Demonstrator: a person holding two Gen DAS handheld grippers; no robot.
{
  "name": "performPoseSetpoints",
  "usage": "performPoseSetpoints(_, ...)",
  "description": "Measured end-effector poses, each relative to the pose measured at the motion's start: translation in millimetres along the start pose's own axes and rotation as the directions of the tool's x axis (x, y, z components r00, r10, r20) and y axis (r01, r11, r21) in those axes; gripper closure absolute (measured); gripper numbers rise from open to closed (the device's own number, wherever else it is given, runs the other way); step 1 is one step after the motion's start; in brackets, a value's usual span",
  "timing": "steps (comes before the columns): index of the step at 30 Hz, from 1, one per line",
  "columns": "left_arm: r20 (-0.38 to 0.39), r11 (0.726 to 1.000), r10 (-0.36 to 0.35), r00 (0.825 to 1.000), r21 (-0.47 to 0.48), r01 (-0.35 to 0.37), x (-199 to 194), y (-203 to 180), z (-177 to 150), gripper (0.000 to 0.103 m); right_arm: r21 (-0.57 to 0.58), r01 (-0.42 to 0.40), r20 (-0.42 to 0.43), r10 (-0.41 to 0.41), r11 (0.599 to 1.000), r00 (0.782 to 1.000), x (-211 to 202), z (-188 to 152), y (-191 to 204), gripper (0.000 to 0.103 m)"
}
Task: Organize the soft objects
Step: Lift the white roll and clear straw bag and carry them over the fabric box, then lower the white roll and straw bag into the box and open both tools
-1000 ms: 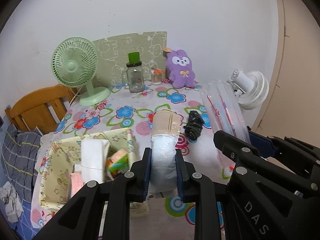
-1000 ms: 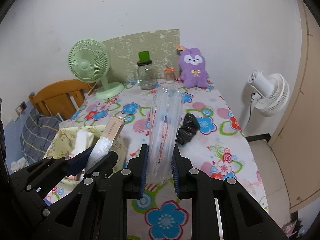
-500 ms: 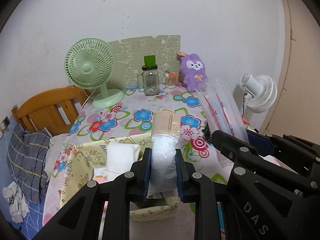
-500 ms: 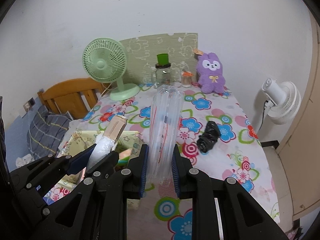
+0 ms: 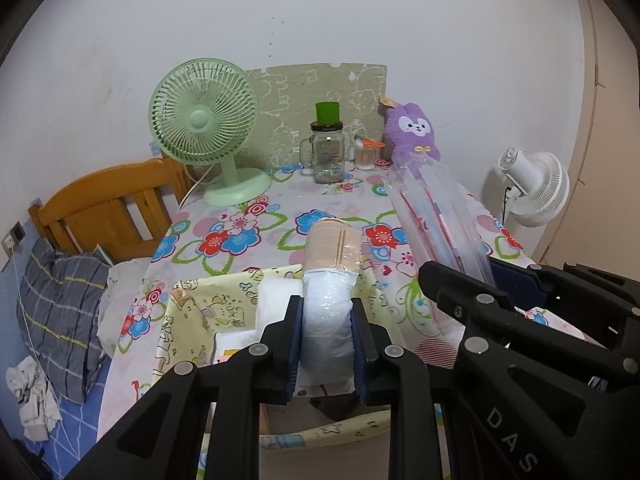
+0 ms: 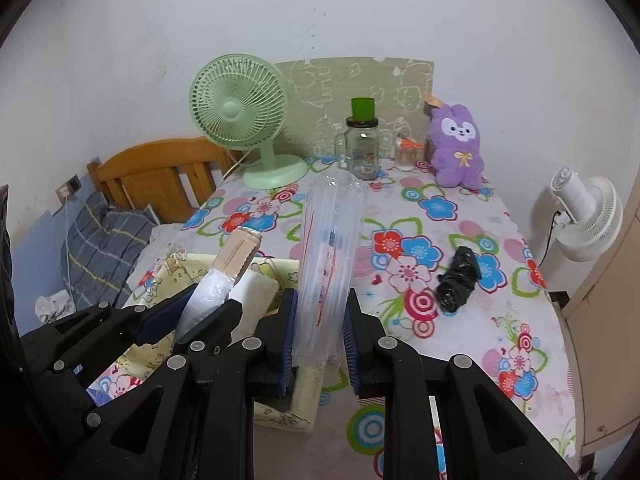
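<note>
Both tools gripping | left tool (image 5: 326,336): wrapped roll (image 5: 329,280) above fabric bin (image 5: 188,320) rim

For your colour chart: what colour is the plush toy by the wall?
Purple plush toy, clearest in the right wrist view.

Both loaded hand-held grippers have drawn back over the yellow fabric bin (image 5: 192,316).

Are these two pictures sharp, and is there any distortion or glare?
Left wrist view: sharp, no motion blur; the fisheye bends the wall edge and blackens the corners. Right wrist view: equally sharp, light soft and even; a faint sheen on the clear plastic roll, which the right gripper holds.
</note>
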State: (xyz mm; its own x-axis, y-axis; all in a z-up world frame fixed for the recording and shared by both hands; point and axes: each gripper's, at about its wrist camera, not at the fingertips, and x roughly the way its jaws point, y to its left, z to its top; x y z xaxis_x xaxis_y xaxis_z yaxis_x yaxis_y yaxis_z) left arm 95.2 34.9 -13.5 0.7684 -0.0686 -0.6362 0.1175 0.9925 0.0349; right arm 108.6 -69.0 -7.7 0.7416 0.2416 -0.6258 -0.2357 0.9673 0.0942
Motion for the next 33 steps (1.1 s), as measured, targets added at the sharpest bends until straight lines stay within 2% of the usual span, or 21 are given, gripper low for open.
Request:
performPoseSetpoints(12, -0.042, 0.999, 0.037, 0.998, -0.023, -0.038, 17, 31, -10, 0.081, -0.018, -0.055, -0.069, 0.054, 0.998, 0.996, 32, 1, 29, 0.078)
performPoseSetpoints(25, -0.12, 0.996, 0.061, 0.991, -0.053, -0.068, 45, 56, -26, 0.08, -0.029, -0.084, -0.143, 0.079, 0.996, 0.987, 64, -9, 50, 0.078)
performPoseSetpoints(30, -0.151, 0.993, 0.063, 0.987, -0.085, -0.076, 57, 63, -32, 0.076, -0.034, -0.088, -0.175, 0.08, 0.996, 0.981, 77, -13, 53, 0.078)
performPoseSetpoints(33, -0.157, 0.992, 0.063, 0.986, -0.095, -0.079, 60, 65, -34, 0.069, -0.044, -0.087, -0.182, 0.078, 0.995, 0.98, 81, -15, 55, 0.078)
